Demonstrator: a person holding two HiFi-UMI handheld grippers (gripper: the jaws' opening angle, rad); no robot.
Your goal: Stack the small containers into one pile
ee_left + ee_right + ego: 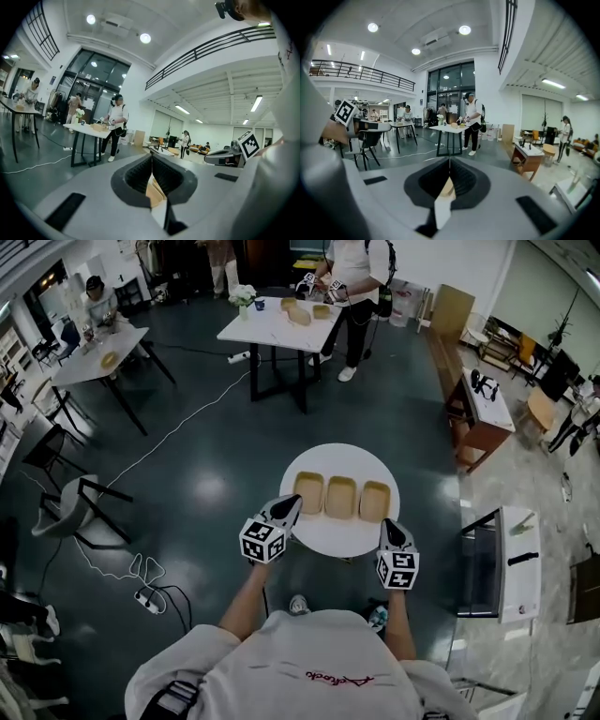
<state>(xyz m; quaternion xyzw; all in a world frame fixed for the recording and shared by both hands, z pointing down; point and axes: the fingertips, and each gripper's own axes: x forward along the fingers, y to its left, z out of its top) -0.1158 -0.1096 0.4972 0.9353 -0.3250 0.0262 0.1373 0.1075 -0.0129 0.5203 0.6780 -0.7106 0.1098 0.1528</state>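
Three small tan containers stand in a row on a round white table point(337, 535): a left one point(308, 492), a middle one point(340, 497) and a right one point(375, 502). None is stacked. My left gripper point(292, 502) hovers at the table's left edge, just beside the left container, jaws shut and empty. My right gripper point(387, 524) hangs at the table's front right edge, below the right container, also shut with nothing in it. In the left gripper view the jaws point(151, 157) meet, and a tan container point(152, 194) shows below them. The right gripper view shows closed jaws point(449, 161) too.
A toppled chair point(80, 507) and a power strip with cable point(145, 594) lie on the dark floor to the left. A white shelf unit point(511, 563) stands right of the table. Farther off, a person works at another table point(281, 329) with similar containers.
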